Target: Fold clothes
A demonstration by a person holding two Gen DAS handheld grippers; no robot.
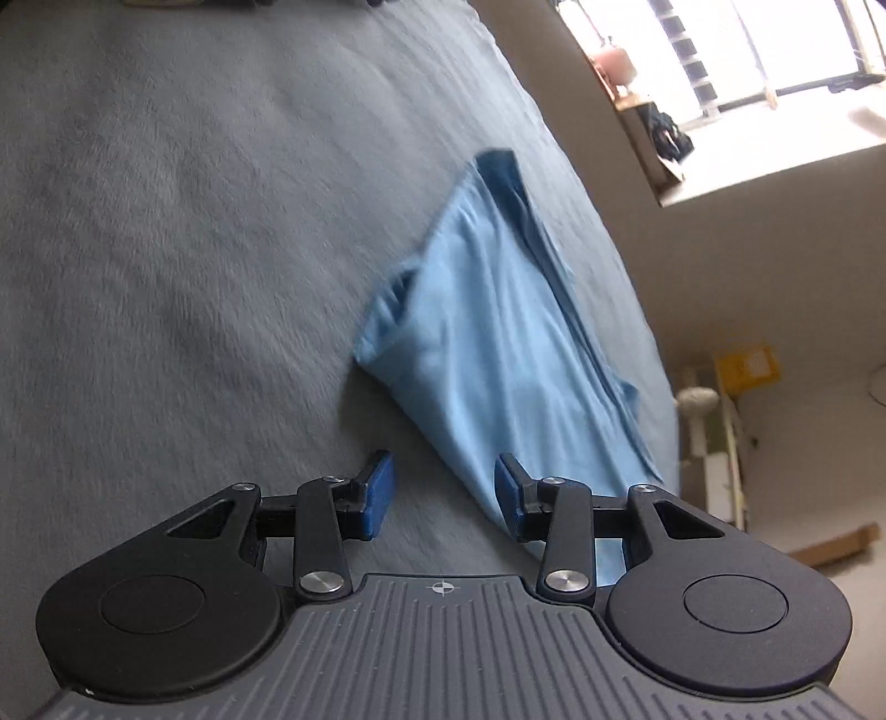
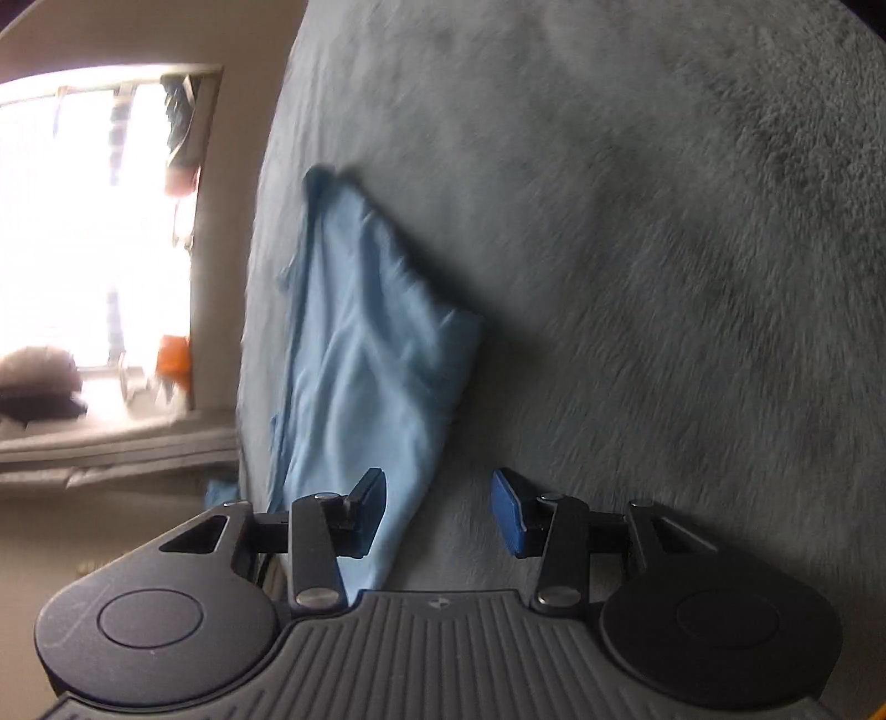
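Observation:
A light blue garment lies folded into a narrow wedge on the grey fleece bed cover, near the bed's edge. In the left wrist view my left gripper stands open above the cover, with nothing between its blue pads; the garment's near corner passes under its right finger. The right wrist view shows the same garment from the other side. My right gripper is open too, empty, with the garment's near end beneath its left finger.
The bed cover spreads wide beyond the garment. Past the bed's edge are a bright window with items on its sill, a beige wall, a yellow box and floor. The right wrist view shows a window and sill.

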